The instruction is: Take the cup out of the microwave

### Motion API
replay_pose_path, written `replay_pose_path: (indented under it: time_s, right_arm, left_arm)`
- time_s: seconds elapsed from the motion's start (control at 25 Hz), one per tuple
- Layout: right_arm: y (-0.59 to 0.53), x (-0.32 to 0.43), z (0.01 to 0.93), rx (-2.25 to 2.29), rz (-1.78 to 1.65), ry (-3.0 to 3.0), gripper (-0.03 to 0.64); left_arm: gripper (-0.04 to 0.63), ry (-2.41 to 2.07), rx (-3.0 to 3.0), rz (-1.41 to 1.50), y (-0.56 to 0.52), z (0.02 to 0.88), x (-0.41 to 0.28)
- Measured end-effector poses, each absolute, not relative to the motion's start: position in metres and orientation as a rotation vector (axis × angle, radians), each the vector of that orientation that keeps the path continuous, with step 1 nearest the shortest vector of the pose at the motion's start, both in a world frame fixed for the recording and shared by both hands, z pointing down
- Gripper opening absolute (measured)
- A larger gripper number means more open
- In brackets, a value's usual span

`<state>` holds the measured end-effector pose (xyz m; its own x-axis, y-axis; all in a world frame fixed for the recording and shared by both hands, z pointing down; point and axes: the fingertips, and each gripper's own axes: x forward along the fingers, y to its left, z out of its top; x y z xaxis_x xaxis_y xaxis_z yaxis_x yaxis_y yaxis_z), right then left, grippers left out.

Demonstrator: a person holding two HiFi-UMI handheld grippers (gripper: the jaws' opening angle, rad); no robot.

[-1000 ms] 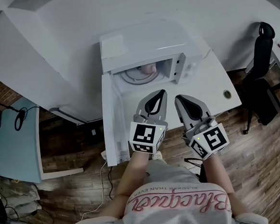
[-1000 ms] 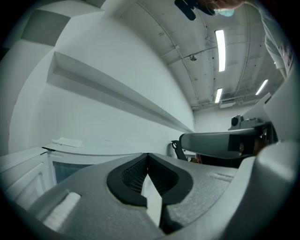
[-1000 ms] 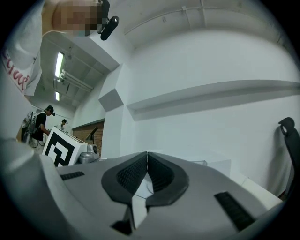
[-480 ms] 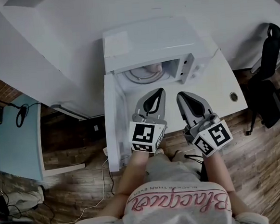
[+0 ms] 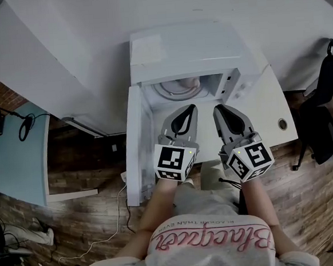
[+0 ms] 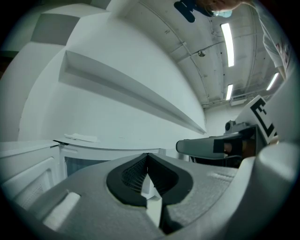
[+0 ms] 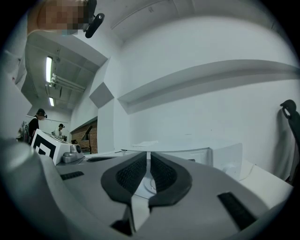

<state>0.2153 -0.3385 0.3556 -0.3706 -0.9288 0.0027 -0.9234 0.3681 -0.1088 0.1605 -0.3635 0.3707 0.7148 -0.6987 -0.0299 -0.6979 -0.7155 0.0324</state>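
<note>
White microwave (image 5: 194, 47) on a white counter, seen from above, with its door (image 5: 134, 149) swung fully open to the left and the cavity exposed. The cup (image 5: 182, 86), pale and only partly visible, stands inside on the round turntable (image 5: 162, 93), toward the cavity's middle.

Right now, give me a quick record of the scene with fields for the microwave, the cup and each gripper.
microwave: white, on the desk, door swung open to the left
cup: inside, on the turntable, untouched
left gripper: shut, empty, in front of the opening
right gripper: shut, empty, beside the left one
task: cup not yet taken out
</note>
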Motion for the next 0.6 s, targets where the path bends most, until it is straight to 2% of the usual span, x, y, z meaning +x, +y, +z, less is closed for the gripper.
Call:
replay_pose_path:
  time_s: [0.16, 0.6]
  right_arm:
    - [-0.356, 0.211, 0.366, -1.683, -0.197, 2.586, 0.073]
    - [-0.404, 0.209, 0.387, -1.64, -0.203, 2.643, 0.135]
  left_arm:
    - [0.002, -1.223, 2.857, -0.057, -0.374, 0.379, 0.156]
    - [0.002, -1.325, 2.739, -0.028, -0.404, 0.403, 0.153]
